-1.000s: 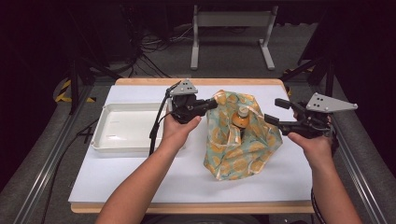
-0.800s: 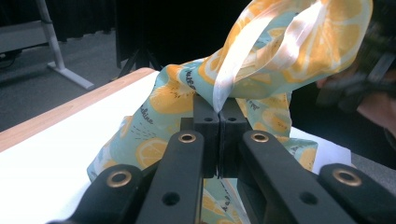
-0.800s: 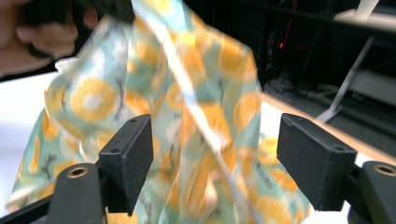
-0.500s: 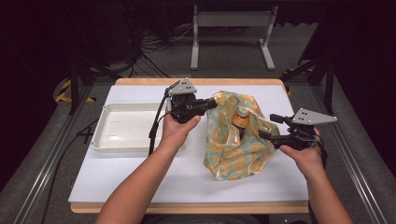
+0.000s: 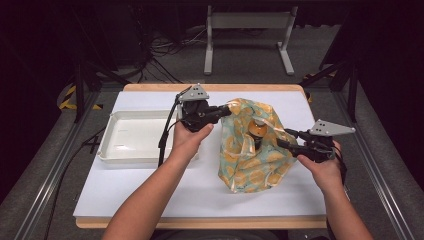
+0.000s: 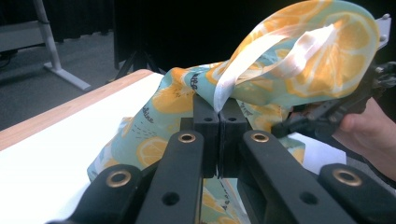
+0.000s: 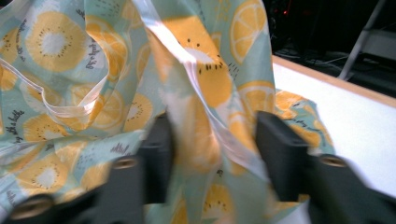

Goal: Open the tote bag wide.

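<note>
On the white table (image 5: 150,200), slightly toward three o'clock of its centre, a citrus-print bag (image 5: 250,160) is lying partly lifted, its teal cloth covered with orange and lemon slices. At about ten o'clock of the bag, the left gripper (image 5: 225,110) is holding the bag's upper rim; in the left gripper view its jaws are pressing together with the white-edged hem (image 6: 261,60) pinched between them, and the cloth is rising up and over toward two o'clock. At about three o'clock of the bag, the right gripper (image 5: 282,139) is reaching in low from the side, its jaws pointing toward nine o'clock. Those jaws have just been closing, and in the right gripper view they are standing partly apart with a fold of the bag's cloth (image 7: 201,121) running between them; the picture is blurring, so whether the pads are already pressing on the cloth cannot be told. Inside the bag's open mouth an orange, round-topped object (image 5: 258,129) is showing, too small to identify. At nine o'clock on the table, a white tray (image 5: 107,150) is sitting just beside the left hand (image 5: 189,140). The right hand (image 5: 322,167) is resting near the table's three o'clock edge, gripping its tool from behind.
</note>
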### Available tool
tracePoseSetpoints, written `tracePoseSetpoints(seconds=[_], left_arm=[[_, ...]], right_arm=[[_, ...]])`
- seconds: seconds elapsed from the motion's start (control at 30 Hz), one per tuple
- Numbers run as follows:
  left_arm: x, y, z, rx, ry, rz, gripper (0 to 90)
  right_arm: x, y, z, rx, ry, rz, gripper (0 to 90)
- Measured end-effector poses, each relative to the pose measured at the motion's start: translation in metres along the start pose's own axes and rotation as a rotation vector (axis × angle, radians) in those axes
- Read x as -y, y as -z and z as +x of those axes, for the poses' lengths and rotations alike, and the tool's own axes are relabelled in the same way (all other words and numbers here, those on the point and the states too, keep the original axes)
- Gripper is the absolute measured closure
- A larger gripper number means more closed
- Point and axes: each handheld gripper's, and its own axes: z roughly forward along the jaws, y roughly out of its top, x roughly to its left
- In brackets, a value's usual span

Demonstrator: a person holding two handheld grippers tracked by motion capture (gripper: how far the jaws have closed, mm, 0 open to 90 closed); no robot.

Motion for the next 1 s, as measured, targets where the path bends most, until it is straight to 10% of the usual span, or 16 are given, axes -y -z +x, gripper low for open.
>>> tracePoseSetpoints(seconds=[0.23, 1.0], left_arm=[[0.0, -0.001, 0.001, -0.002, 0.0, 0.0, 88.9], [-0.016, -0.014, 0.027, -0.081, 0.019, 0.041, 88.7]], right_arm=[[-0.007, 0.014, -0.003, 0.009, 0.012, -0.042, 87.0], [-0.045, 0.03, -0.018, 0.039, 0.0, -0.075, 88.9]])
